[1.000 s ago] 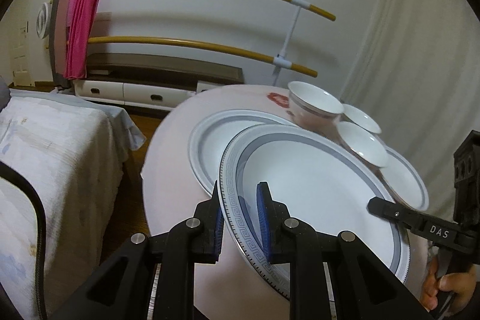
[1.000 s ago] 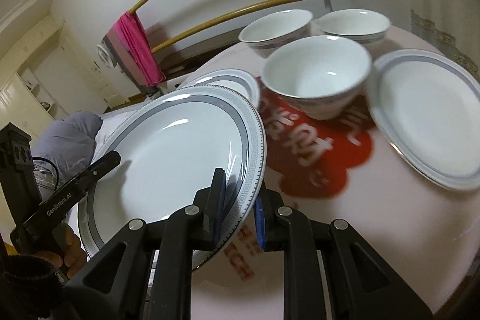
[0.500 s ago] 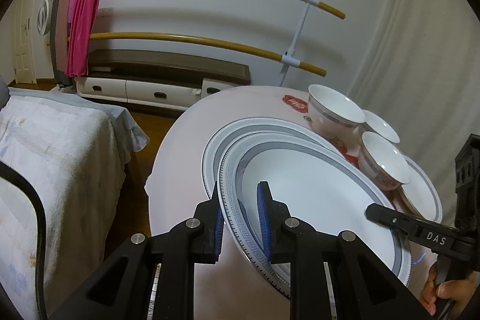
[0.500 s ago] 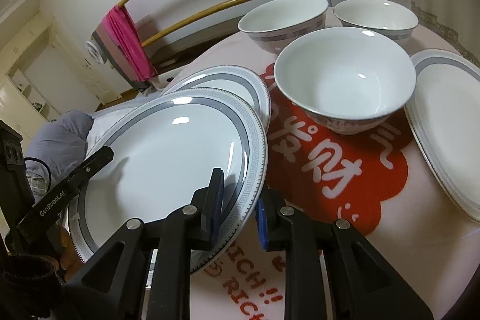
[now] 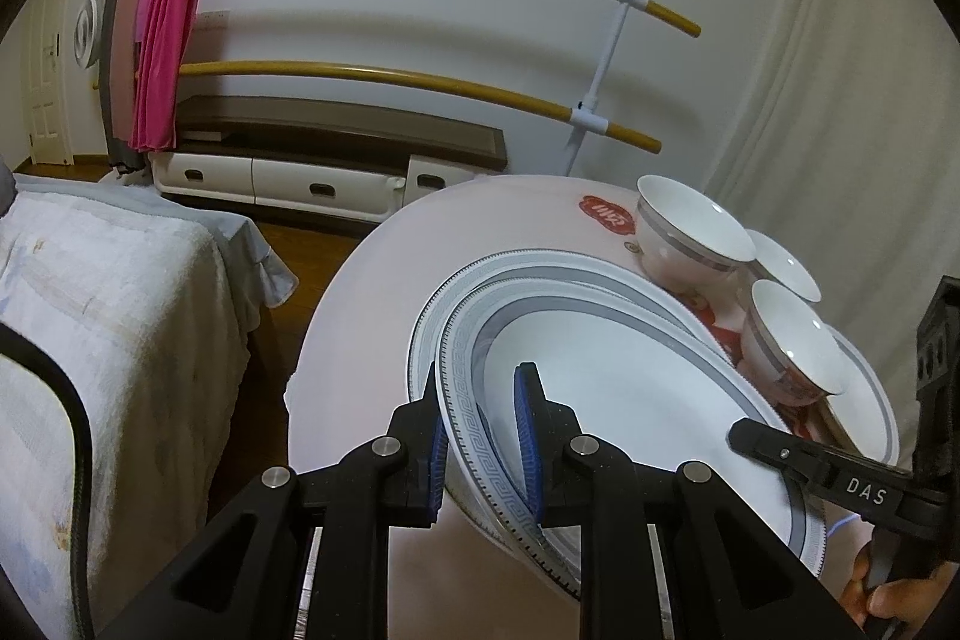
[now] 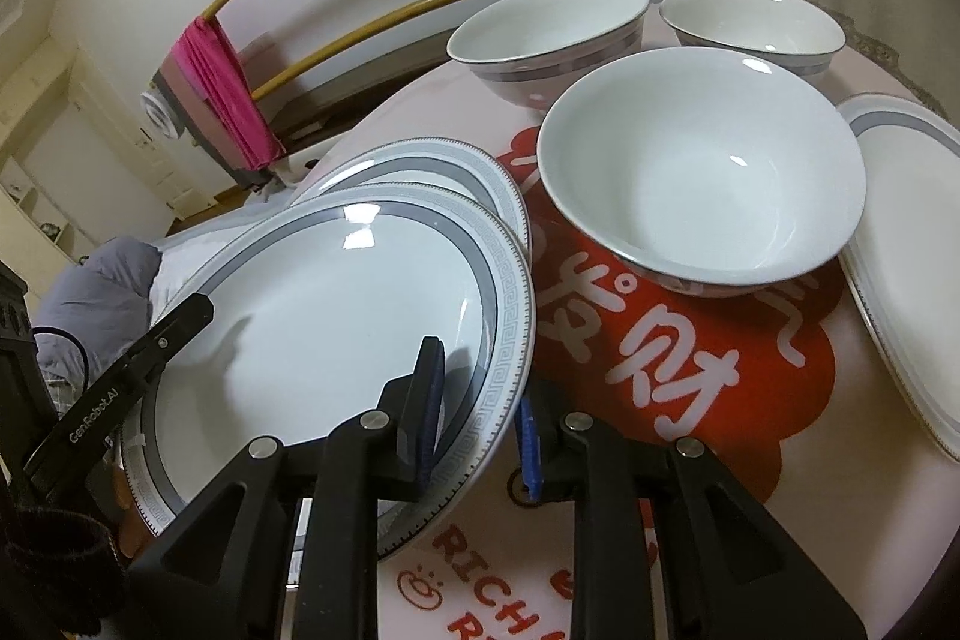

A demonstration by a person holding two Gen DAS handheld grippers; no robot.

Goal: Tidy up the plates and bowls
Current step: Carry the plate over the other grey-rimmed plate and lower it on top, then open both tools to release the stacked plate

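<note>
A large white plate with a grey patterned rim [image 5: 630, 400] [image 6: 312, 316] lies over a second matching plate [image 5: 528, 274] [image 6: 432, 160] on the round table. My left gripper [image 5: 480, 436] has its jaws spread around the plate's left rim, with a gap at the pads. My right gripper [image 6: 477, 400] straddles the opposite rim, jaws also parted. Three white bowls [image 6: 702, 172] [image 6: 552, 28] [image 6: 756, 22] stand behind on the right, beside a third plate [image 6: 900, 244].
The table has a pink cover with a red printed patch [image 6: 660, 358]. A bed [image 5: 108, 328] stands left of the table. A yellow drying rack with a pink towel [image 5: 162, 46] and a low cabinet [image 5: 312, 160] stand at the back wall.
Both grippers carried the plate toward the far-left plate and lowered it over it. Both pairs of jaws have widened from a tight pinch on the rim.
</note>
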